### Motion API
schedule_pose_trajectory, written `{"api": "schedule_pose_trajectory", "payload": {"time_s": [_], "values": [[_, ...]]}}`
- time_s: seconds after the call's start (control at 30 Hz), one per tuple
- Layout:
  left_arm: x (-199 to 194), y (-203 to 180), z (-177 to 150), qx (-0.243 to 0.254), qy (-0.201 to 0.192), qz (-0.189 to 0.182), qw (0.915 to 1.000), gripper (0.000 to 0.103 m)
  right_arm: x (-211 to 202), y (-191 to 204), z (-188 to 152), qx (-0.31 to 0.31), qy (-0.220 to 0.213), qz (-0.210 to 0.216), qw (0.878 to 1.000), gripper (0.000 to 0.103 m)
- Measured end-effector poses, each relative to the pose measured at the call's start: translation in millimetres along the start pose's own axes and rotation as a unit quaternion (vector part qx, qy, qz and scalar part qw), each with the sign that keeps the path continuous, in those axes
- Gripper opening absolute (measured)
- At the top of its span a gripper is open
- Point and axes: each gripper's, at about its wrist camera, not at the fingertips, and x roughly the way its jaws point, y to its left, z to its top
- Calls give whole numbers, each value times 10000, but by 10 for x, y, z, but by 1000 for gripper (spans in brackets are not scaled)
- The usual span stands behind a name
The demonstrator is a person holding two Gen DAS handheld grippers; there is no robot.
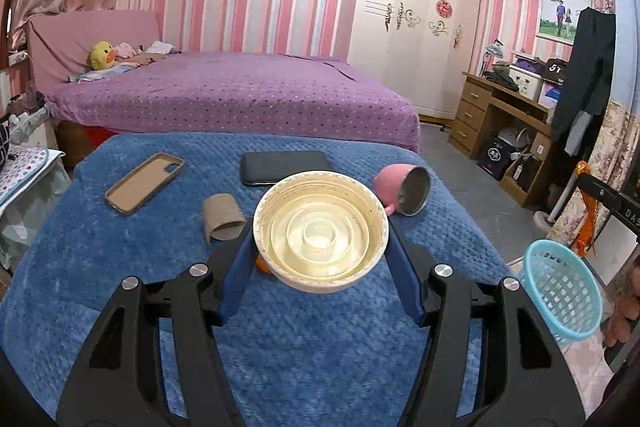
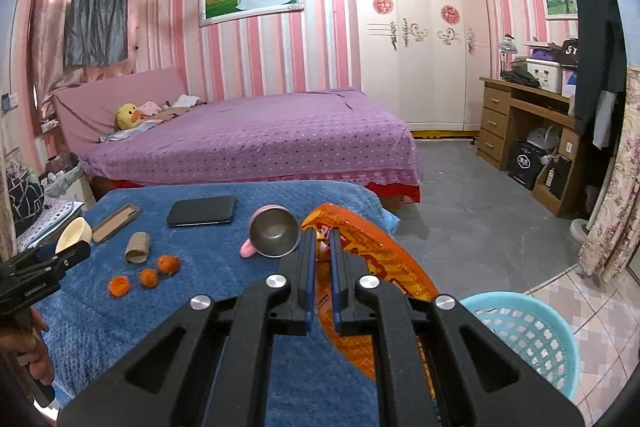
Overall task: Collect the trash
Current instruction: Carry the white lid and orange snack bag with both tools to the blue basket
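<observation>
My left gripper is shut on a cream plastic lid, held above the blue blanket-covered table; the lid also shows in the right wrist view. My right gripper is shut on an orange snack wrapper, held at the table's right edge, beside the light blue basket. The basket also shows in the left wrist view. A cardboard tube and three orange peel pieces lie on the blanket.
A phone case, a black phone and a tipped pink cup lie on the table. A purple bed stands behind it. A wooden desk and wardrobe are at the right.
</observation>
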Motion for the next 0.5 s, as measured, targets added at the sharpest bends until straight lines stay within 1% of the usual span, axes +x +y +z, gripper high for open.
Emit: {"api": "schedule_pose_trajectory", "payload": {"time_s": [0.23,0.43,0.5], "values": [[-36,-197,-33,227,-28,-21,9997,60,-66,-180,27,16,17,-56,10000,7],[-34,-306,-21,242,54,-113,9996,60,-163,-363,46,124,-13,-79,9999,7],[-17,-368,1,232,104,-200,9995,60,-184,-463,53,231,-16,-114,9997,7]]}}
